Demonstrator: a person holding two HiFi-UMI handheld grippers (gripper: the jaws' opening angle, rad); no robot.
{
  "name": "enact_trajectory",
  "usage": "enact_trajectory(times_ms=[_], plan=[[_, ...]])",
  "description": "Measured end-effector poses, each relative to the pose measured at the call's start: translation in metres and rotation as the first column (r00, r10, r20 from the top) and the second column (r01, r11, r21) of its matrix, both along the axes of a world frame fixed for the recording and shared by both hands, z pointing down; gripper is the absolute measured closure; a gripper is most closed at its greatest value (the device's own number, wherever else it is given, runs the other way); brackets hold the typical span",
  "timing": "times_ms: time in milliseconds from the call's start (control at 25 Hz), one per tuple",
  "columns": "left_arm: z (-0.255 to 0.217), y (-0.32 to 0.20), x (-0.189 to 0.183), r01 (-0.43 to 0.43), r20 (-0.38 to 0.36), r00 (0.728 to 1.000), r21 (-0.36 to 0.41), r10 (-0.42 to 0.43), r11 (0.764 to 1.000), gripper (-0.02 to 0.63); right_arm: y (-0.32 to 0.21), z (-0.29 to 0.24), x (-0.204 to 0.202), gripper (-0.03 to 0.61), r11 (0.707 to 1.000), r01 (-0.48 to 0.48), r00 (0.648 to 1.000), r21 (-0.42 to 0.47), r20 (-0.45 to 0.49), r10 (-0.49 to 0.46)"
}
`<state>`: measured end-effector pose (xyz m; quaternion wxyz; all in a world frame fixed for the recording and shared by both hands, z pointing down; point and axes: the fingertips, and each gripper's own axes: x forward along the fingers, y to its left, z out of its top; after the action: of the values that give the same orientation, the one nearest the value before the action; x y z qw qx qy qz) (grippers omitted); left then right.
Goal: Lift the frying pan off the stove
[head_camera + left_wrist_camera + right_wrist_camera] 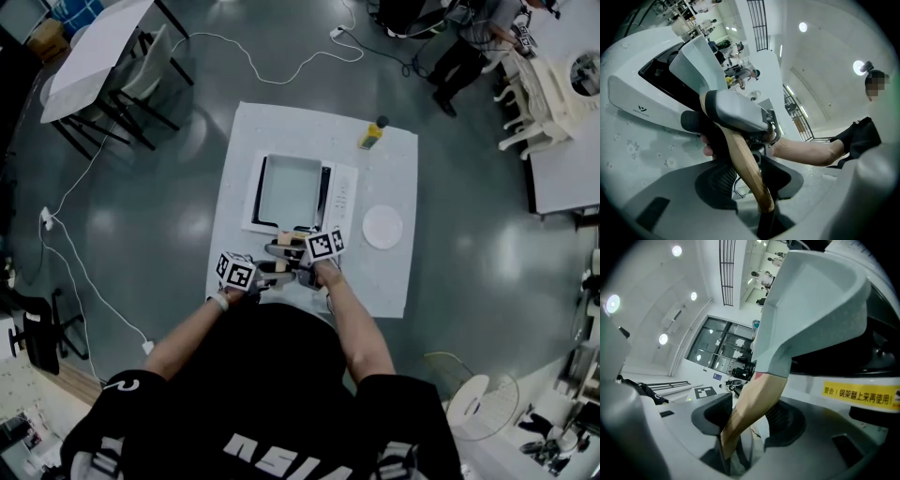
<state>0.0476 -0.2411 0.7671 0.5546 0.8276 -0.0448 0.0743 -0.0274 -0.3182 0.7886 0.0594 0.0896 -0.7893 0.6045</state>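
Gripping the handle point(740, 154), lift not begun
The left gripper point(750, 176) and right gripper point(750, 418) are pinching the wooden handle at 6 o'clock; the frying pan point(289, 190) is seemingly sitting on the stove point(339, 192), lifting remaining.

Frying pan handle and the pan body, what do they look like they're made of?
The handle looks like wood: light tan with faint darker grain streaks and a smooth satin finish. The pan body is pale grey and matte, with no glare. It is probably coated metal, though the look alone can't confirm that.
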Motion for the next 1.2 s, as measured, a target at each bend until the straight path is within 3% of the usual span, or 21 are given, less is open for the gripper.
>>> enact_trajectory(times_ms=[600, 920, 1200], plan=[[-0.009, -0.007, -0.003, 0.0, -0.041, 0.999, -0.003, 0.0, 1.0, 0.462, -0.006, -0.002, 0.001, 0.394, 0.996, -0.08, 0.995, -0.026, 0.054, 0.082], [-0.009, -0.016, -0.003, -0.012, -0.025, 1.0, -0.021, 0.011, 1.0, 0.465, -0.018, -0.008, 0.004, 0.393, 0.994, -0.105, 0.994, -0.016, 0.04, 0.106], [-0.022, -0.014, -0.004, -0.029, -0.025, 0.999, -0.005, 0.029, 1.0, 0.463, -0.015, -0.026, -0.002, 0.39, 0.993, -0.121, 0.989, -0.007, 0.084, 0.121]])
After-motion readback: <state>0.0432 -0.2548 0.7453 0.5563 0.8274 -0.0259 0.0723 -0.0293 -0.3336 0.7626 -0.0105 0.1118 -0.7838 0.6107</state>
